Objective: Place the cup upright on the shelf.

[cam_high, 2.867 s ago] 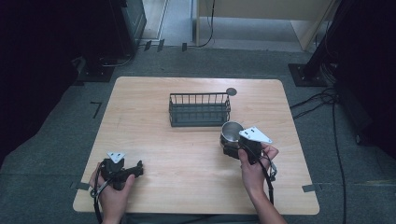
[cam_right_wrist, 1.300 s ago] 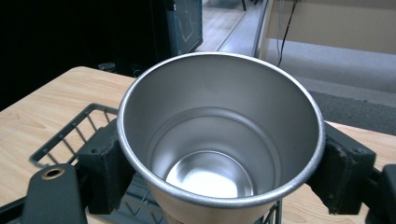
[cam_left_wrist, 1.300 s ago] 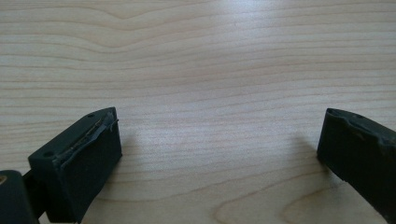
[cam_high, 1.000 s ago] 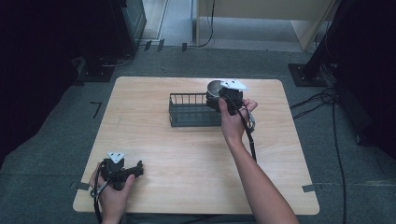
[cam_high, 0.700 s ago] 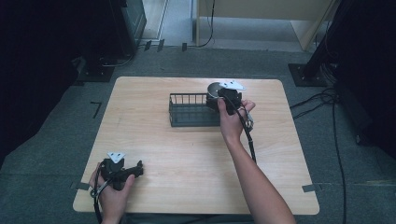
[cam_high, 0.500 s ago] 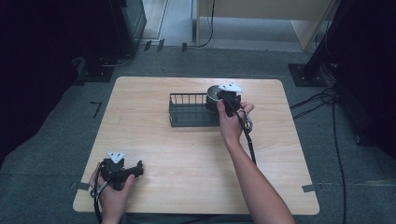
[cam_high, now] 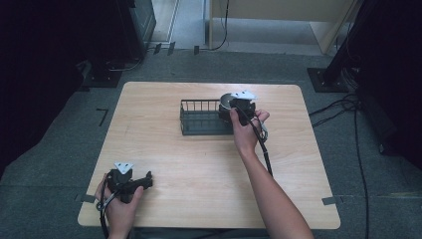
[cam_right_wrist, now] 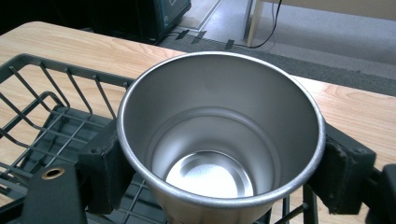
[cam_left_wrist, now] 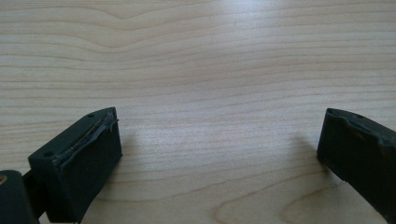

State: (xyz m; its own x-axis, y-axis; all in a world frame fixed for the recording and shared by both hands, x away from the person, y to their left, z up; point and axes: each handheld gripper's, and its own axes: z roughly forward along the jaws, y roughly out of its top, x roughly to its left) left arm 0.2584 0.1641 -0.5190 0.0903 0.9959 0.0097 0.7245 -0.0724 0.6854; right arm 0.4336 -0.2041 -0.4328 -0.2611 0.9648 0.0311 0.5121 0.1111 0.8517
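Right gripper (cam_high: 238,110) clamped on a steel cup (cam_right_wrist: 219,140), 1 black jaw pressed to each side of the wall just under the rim. Cup upright, mouth up, empty, held above the right end of the dark wire basket (cam_high: 201,118) near the far edge of the desk (cam_high: 199,164). Left gripper (cam_high: 130,182) rests at the near-left corner of the desk, fingers (cam_left_wrist: 79,161) wide apart with bare wood between them.

Risks, as judged: the cup wall is smooth and tapered, so a light squeeze could let it slide down through the jaws. Whether its base clears the basket's end wall cannot be told; a catch on the wire there could tip it or shove the basket.

Surface: pale wood-grain top, rounded corners. Room: grey carpet, tape marks beside the desk, cables on the floor at right, dark equipment and stands around the edges
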